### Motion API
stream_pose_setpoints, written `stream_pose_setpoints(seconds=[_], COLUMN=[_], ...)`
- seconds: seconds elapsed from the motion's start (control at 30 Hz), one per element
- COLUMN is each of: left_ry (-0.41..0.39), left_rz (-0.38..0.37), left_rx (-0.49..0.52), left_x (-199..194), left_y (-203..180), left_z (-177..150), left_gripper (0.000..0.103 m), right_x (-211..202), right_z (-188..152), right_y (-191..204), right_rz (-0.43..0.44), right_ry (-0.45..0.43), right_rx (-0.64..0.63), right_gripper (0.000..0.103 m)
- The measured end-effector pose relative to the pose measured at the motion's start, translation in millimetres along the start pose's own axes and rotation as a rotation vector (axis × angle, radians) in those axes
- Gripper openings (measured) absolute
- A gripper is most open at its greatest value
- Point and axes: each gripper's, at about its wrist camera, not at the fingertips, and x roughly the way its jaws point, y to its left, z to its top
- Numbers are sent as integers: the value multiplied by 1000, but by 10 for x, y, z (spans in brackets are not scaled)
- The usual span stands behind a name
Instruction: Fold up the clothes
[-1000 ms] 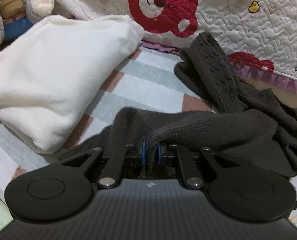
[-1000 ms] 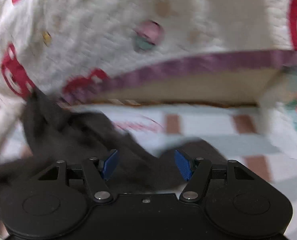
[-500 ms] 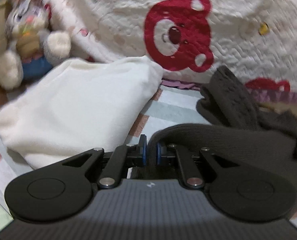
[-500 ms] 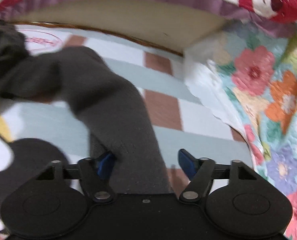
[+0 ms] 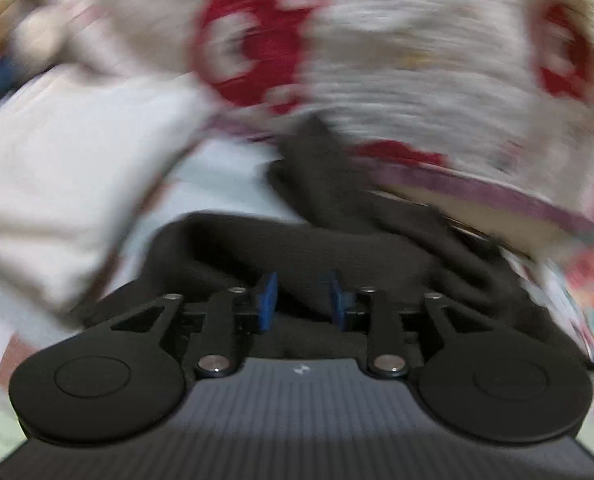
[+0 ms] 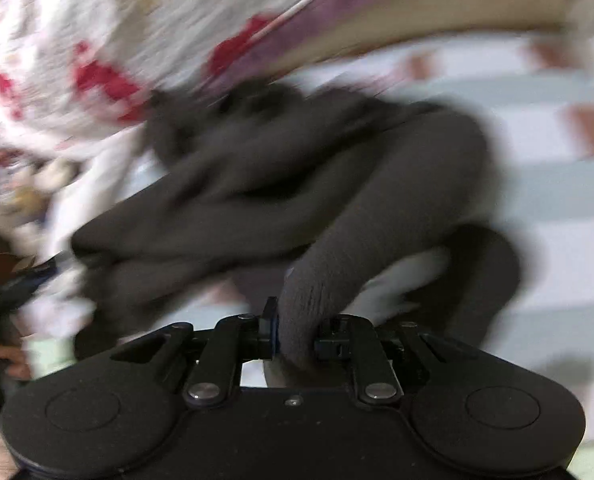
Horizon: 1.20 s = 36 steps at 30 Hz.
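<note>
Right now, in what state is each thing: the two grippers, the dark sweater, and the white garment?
Left gripper: open, sweater fabric lying between its pads, not clamped.
Right gripper: shut on a fold of the sweater.
Sweater: crumpled, unfolded, one part lifted.
White garment: folded, lying beside the sweater.

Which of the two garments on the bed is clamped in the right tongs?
The dark grey knit sweater, crumpled in the middle of the bed; a fold of it runs into the right tongs. The cream garment lies folded and untouched beside it.
</note>
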Motion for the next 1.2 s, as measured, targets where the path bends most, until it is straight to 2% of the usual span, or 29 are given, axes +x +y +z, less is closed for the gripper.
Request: stream_pose_setpoints(seconds=[0.07, 0.13, 0.17, 0.23, 0.3, 0.53, 0.7, 0.8, 0.87, 0.93, 0.97, 1.0, 1.1, 1.17, 1.2], left_ry=[12, 34, 45, 66, 88, 164, 219, 204, 180, 157, 151, 145, 118, 121, 128], left_rz=[-61, -119, -148, -206, -264, -467, -536, -518, -536, -555, -552, -550, -466, -364, -308], left_rx=[26, 22, 20, 16, 12, -3, -44, -61, -84, -92, -72, -52, 32, 75, 92], left_x=[-23, -15, -12, -4, 4, 31, 108, 124, 95, 57, 41, 24, -14, 2, 22], left_y=[-89, -116, -130, -156, -183, -277, -308, -354, -330, -308, -322, -337, -443, -478, -463], left_z=[-35, -70, -88, -123, -158, -282, -334, -362, -366, -361, -352, -343, -357, -374, -387], left_gripper=[55, 55, 55, 56, 68, 71, 79, 81, 81, 63, 31, 23, 19, 19, 19], right_x=[191, 345, 371, 363, 356, 329, 304, 267, 242, 218, 205, 193, 155, 131, 69], right_z=[-26, -17, -8, 8, 25, 84, 125, 142, 154, 165, 171, 177, 194, 205, 219], right_y=[318, 592, 665, 736, 808, 1058, 1213, 1204, 1199, 1193, 1190, 1187, 1179, 1173, 1127], right_rz=[91, 184, 203, 205, 206, 213, 225, 266, 294, 322, 336, 350, 391, 419, 385], right_ry=[34, 62, 66, 61, 56, 38, 28, 36, 41, 46, 48, 51, 58, 63, 44], right_rx=[-29, -40, -43, -51, -58, -83, -103, -120, -131, -143, -149, -154, -172, -183, -210], right_gripper=[18, 18, 18, 18, 16, 16, 16, 16, 16, 16, 16, 18, 28, 34, 39])
